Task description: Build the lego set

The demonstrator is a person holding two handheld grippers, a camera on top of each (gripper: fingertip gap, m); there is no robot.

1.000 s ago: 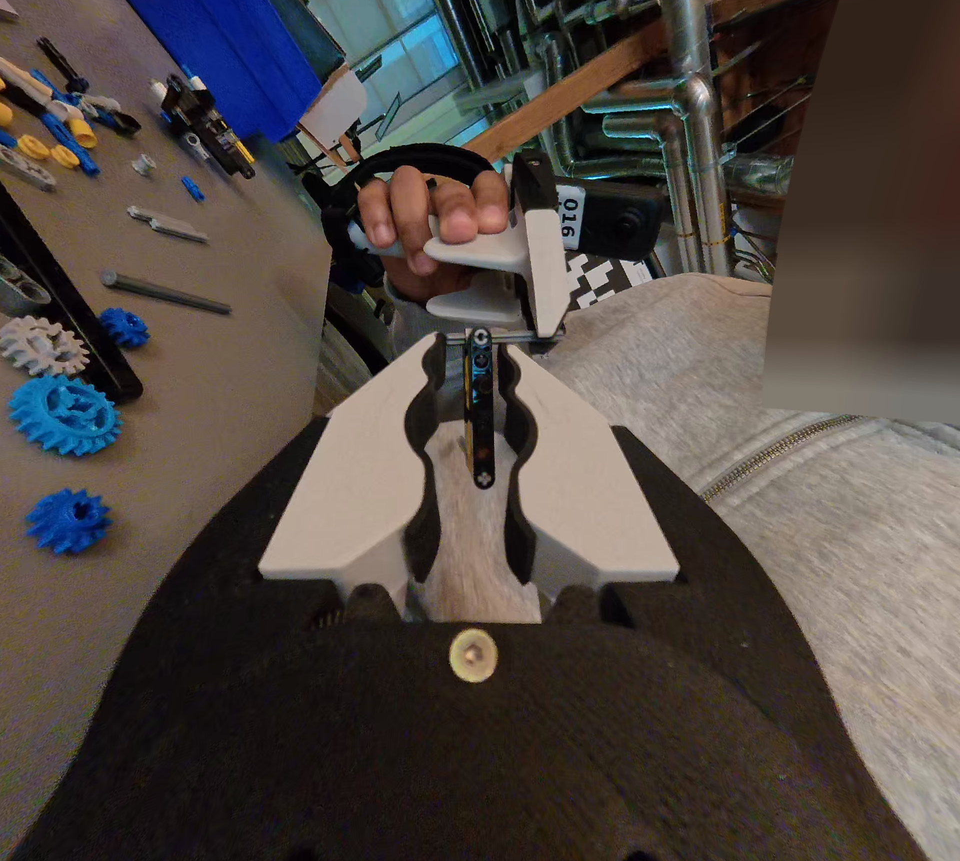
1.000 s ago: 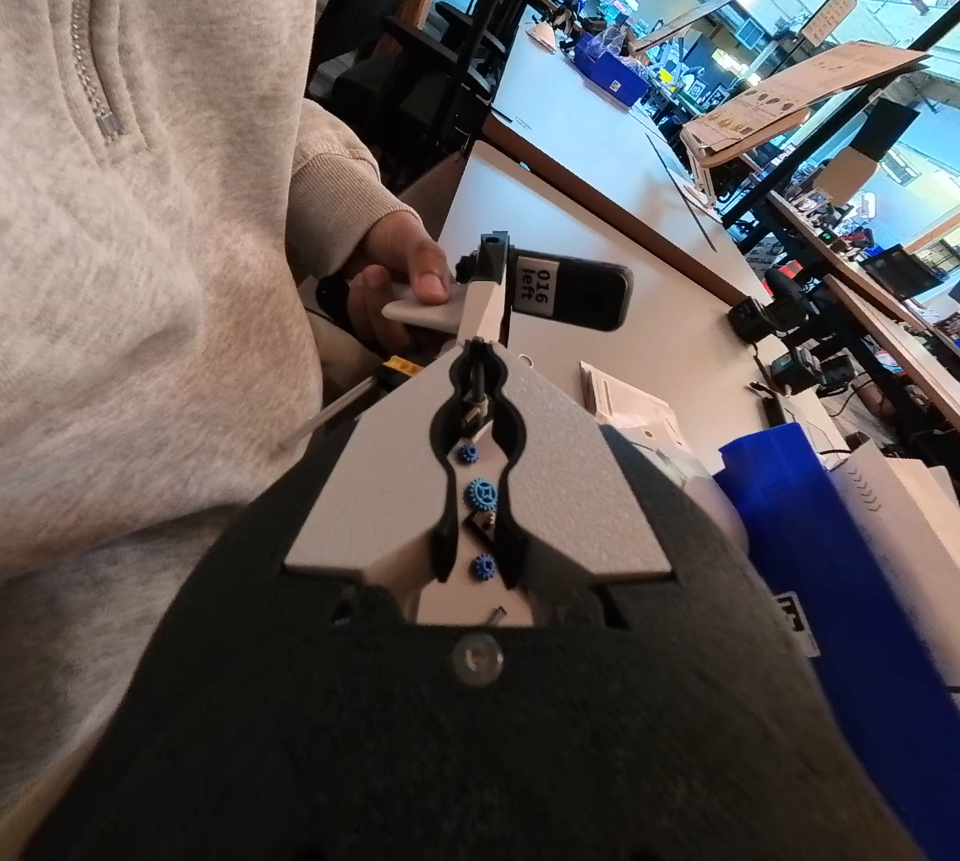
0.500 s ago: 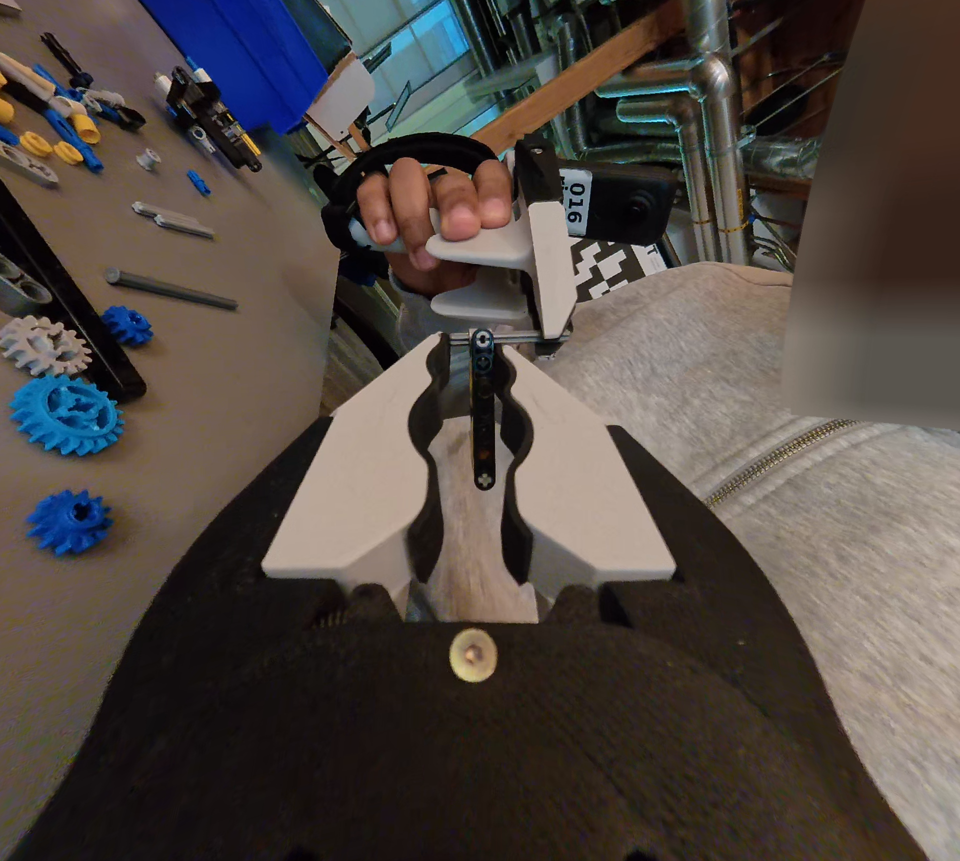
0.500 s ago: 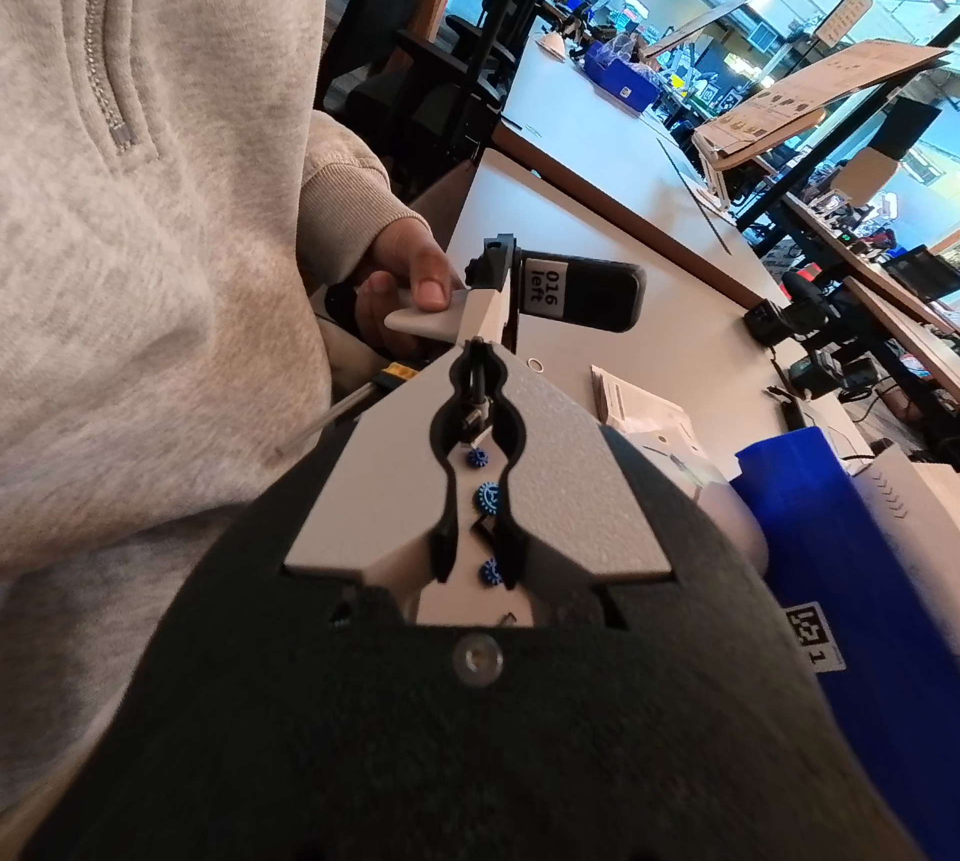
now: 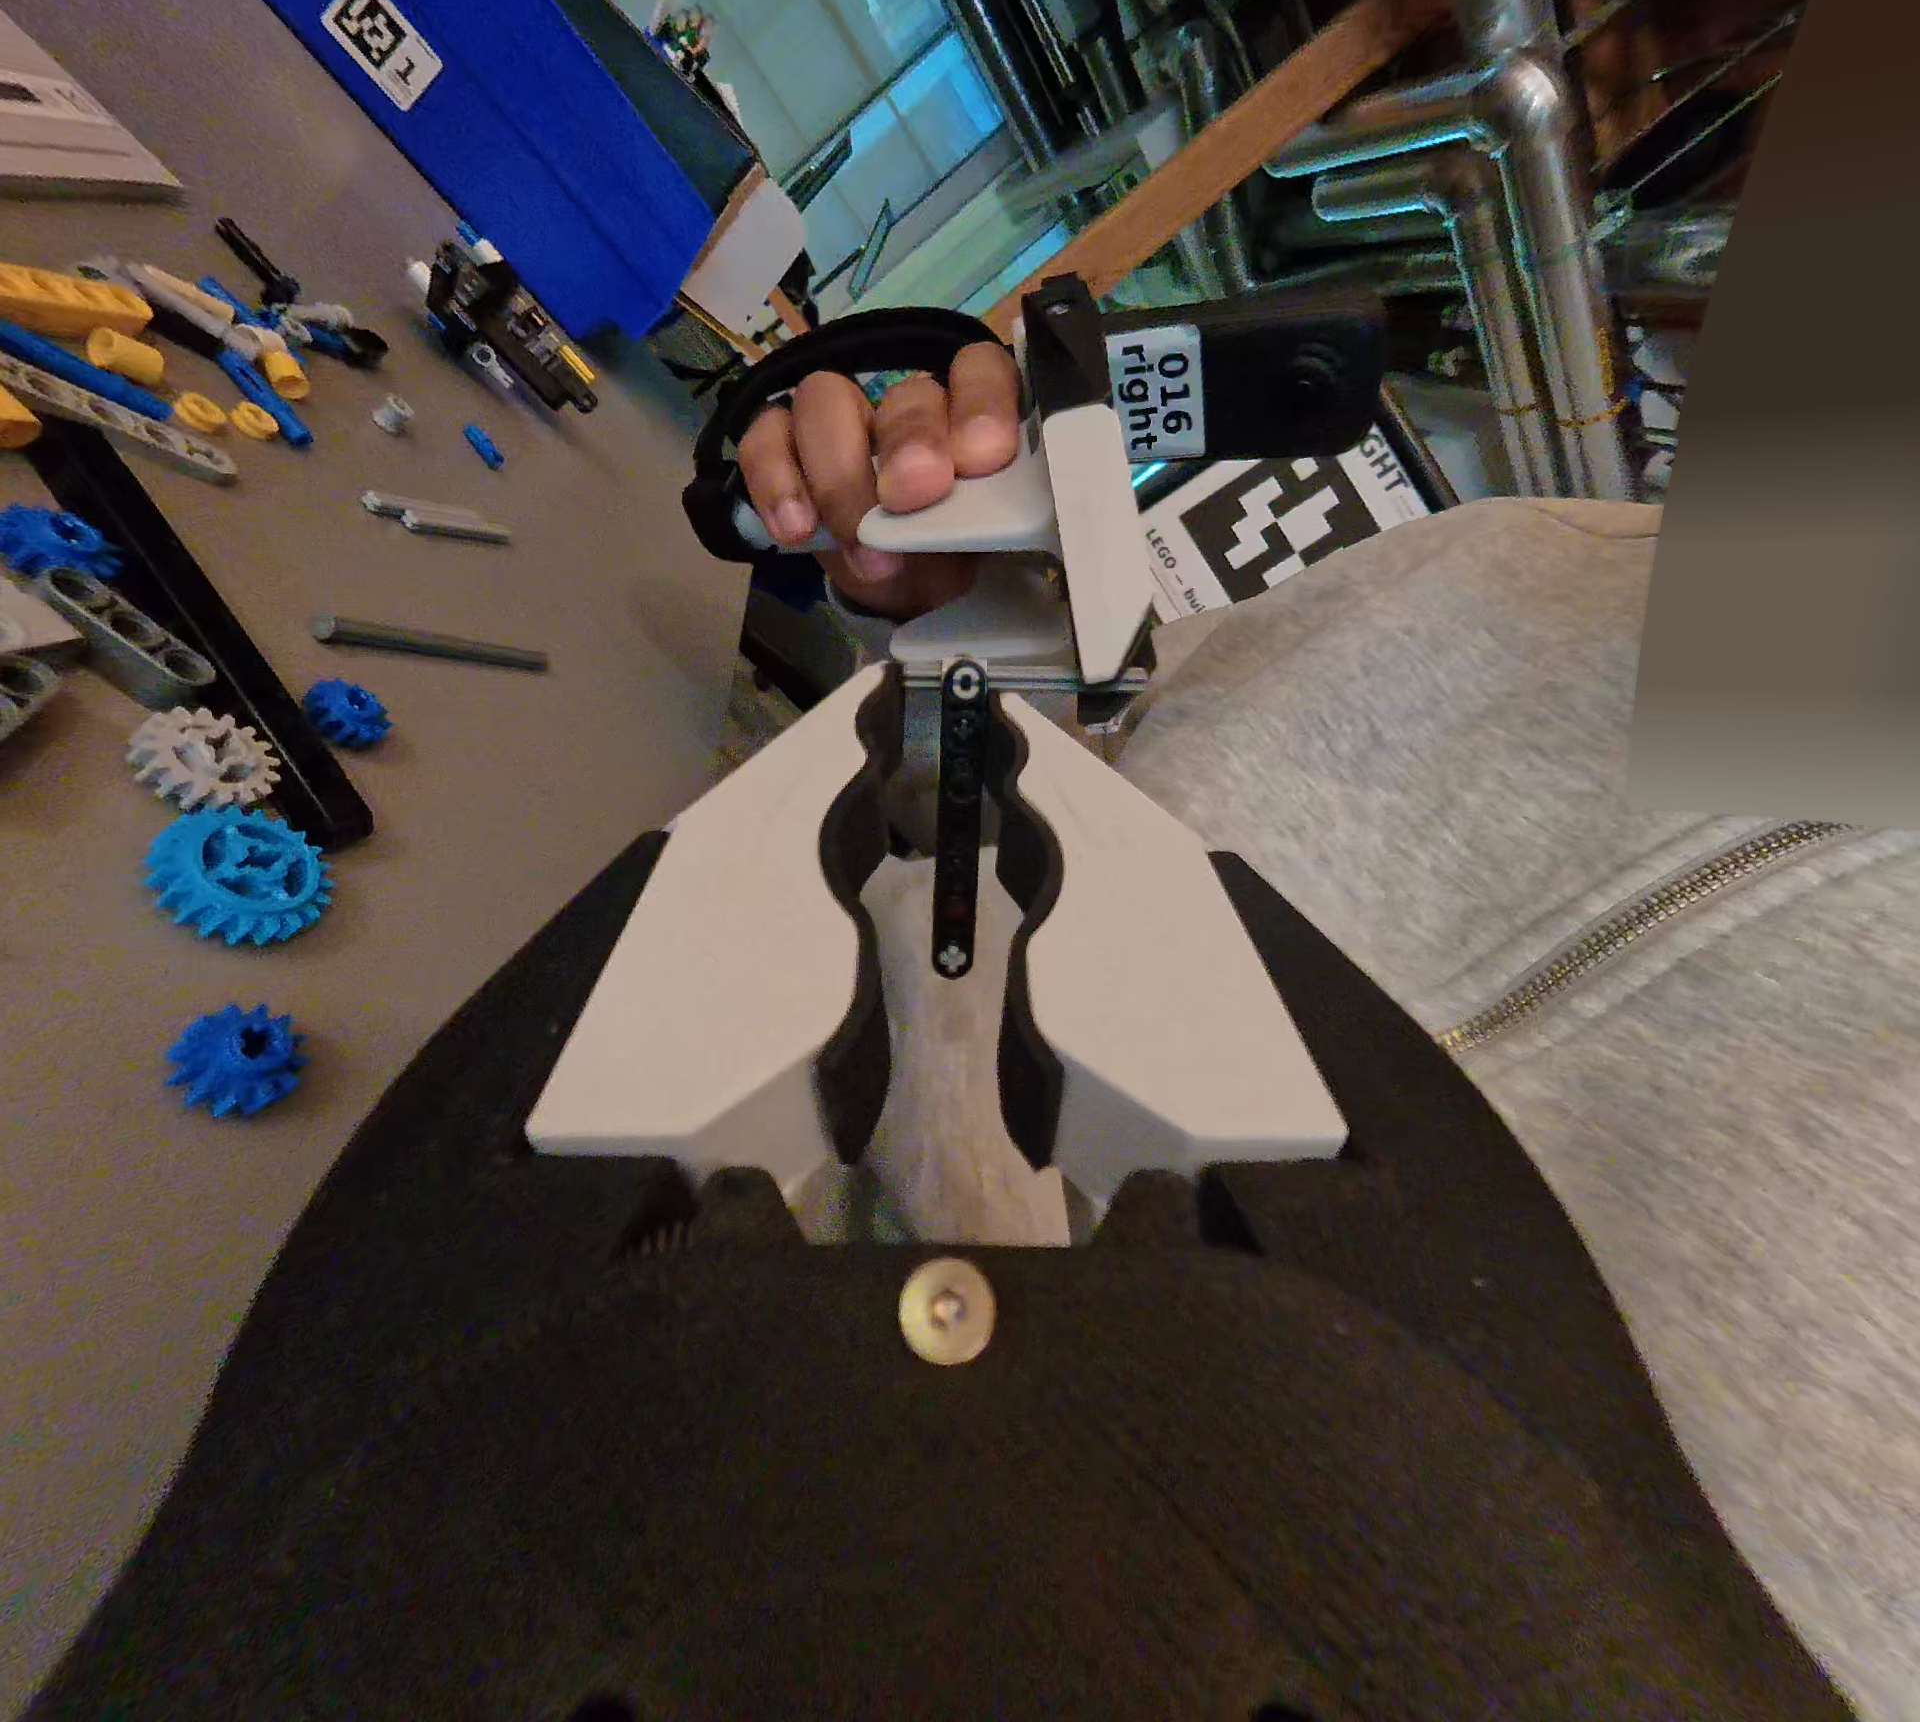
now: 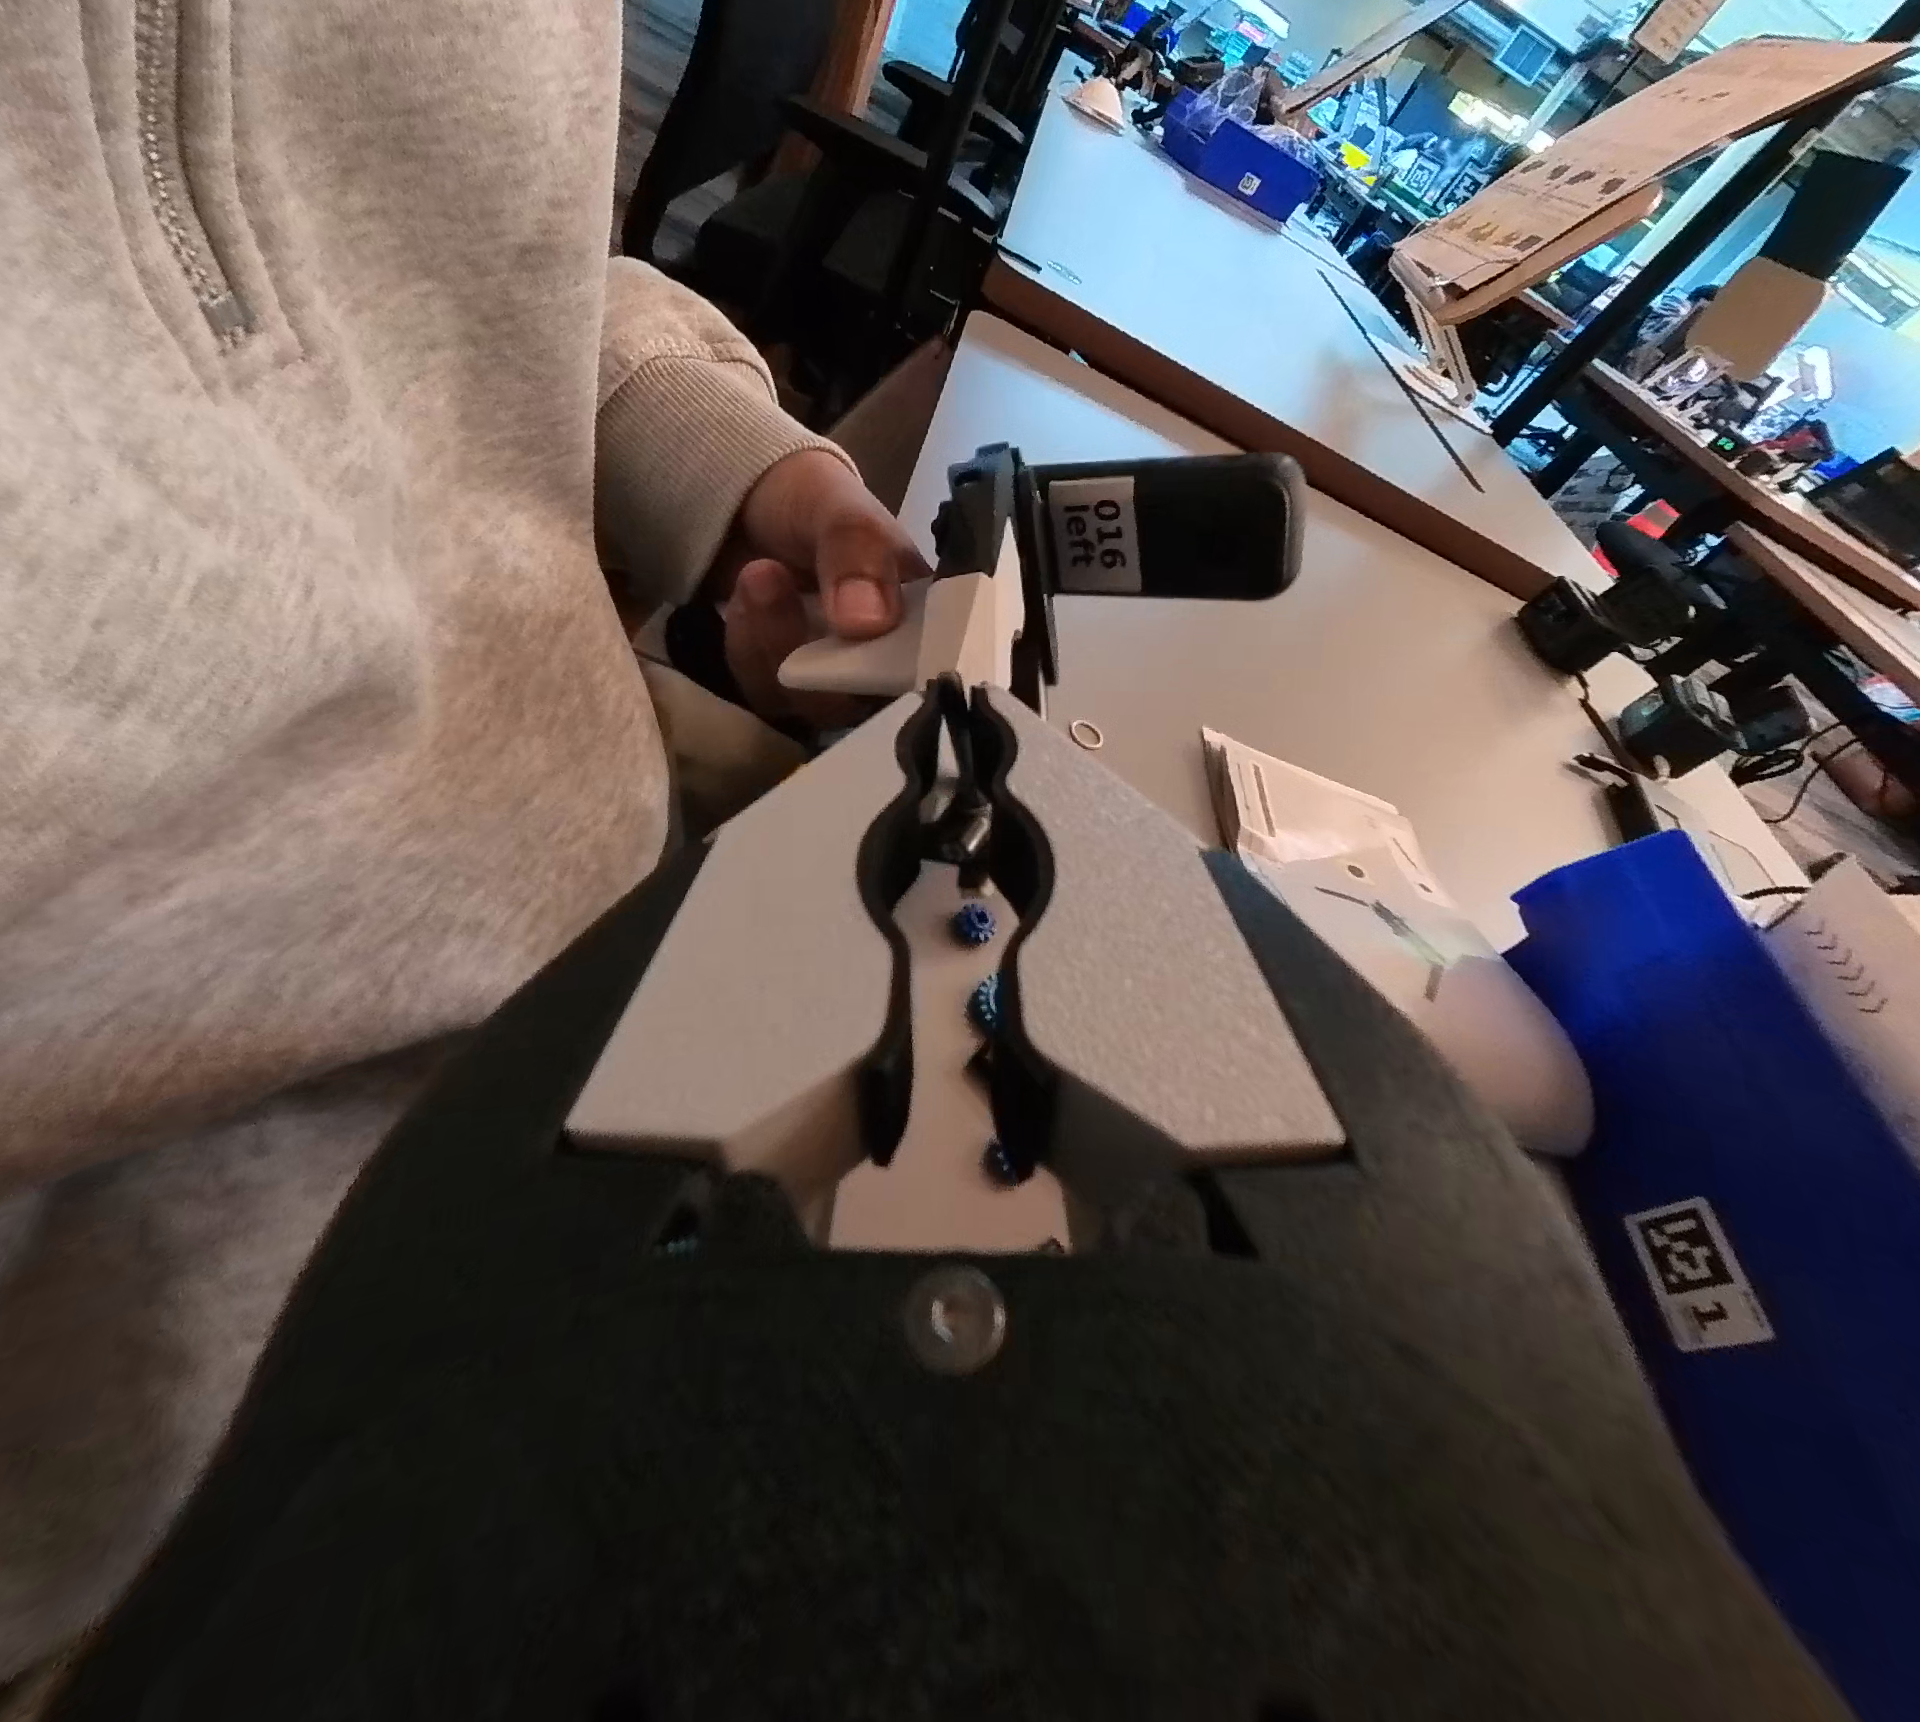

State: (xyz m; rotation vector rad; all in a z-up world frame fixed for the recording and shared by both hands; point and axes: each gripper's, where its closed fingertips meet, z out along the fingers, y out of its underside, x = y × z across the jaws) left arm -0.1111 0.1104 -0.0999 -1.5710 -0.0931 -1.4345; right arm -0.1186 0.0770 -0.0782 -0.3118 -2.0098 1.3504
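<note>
I see the grey worktop (image 5: 582, 768) strewn with lego parts, a blue bin (image 5: 436, 62) at its far edge. My left tool (image 5: 951, 706) is clamped on a black lego beam (image 5: 956, 841), held off the worktop's near edge. My right tool (image 6: 956, 706) pinches a thin grey axle (image 5: 1023, 681) meeting the beam's end hole.

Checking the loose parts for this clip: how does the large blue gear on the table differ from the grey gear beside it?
The large blue gear is bright blue and clearly wider; the grey gear is pale grey and smaller. The blue one lies clear of the black strip, while the grey one sits right against it. Both lie flat on the table, untouched by either hand-held gripper.
</note>
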